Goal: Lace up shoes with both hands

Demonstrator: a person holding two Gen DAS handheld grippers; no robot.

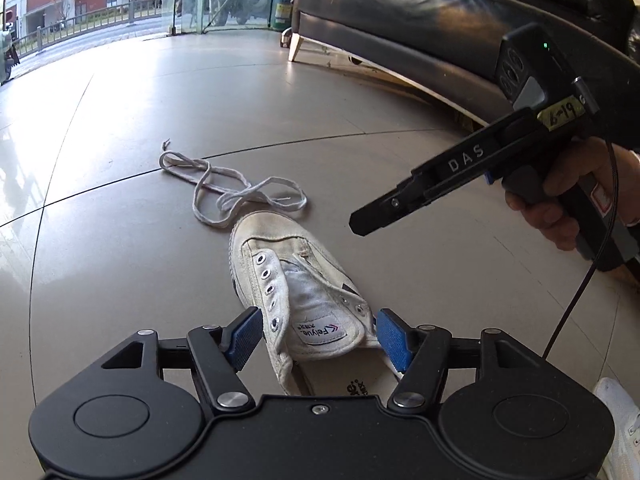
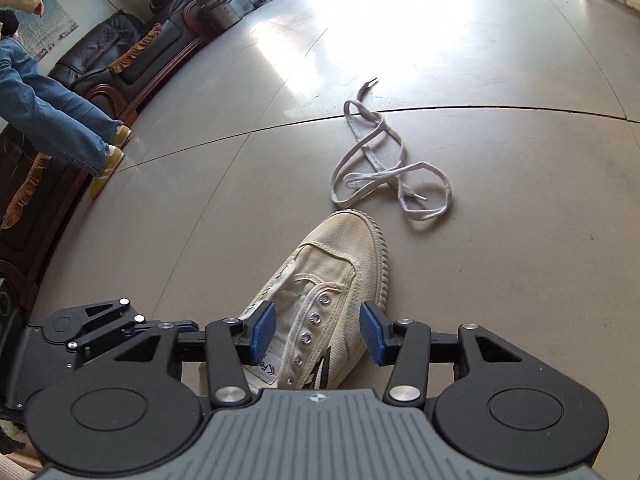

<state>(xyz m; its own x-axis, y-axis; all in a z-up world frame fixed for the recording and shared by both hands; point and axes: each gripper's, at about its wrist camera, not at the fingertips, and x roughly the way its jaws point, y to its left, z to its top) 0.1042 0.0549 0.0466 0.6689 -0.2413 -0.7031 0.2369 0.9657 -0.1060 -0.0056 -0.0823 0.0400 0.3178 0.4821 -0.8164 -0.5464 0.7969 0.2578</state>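
Shoe: a white canvas shoe (image 1: 296, 276) lies on the tiled floor (image 1: 120, 240), lower centre of the left wrist view, toe toward the top of the frame. Eyelets bare, no lace threaded. Tongue label reads "Feiyue". In the right wrist view the shoe (image 2: 332, 280) sits at lower centre, toe angled to upper right.

Lace: a loose white shoelace (image 1: 236, 192) lies in tangled loops on the floor just beyond the toe, centre of the left view; upper right of centre in the right view (image 2: 384, 168). One loop comes close to the toe; contact cannot be told.

Left gripper: the left gripper (image 1: 318, 334) hovers over the heel end of the shoe, jaws spread wide, blue pads (image 1: 244, 336) on either side of the tongue and collar, nothing gripped.

Right gripper: the right gripper (image 2: 318, 332) has its jaws parted, the eyelet row showing between the blue pads (image 2: 262, 330), nothing clasped. From the left view it (image 1: 360, 224) enters from the right edge, held in a hand (image 1: 560, 200), tip in the air above and right of the shoe.

Surroundings: black leather sofa (image 1: 440, 12) along the top right of the left view. A person in jeans (image 2: 52, 108) and yellow shoes stands at the left edge of the right view.
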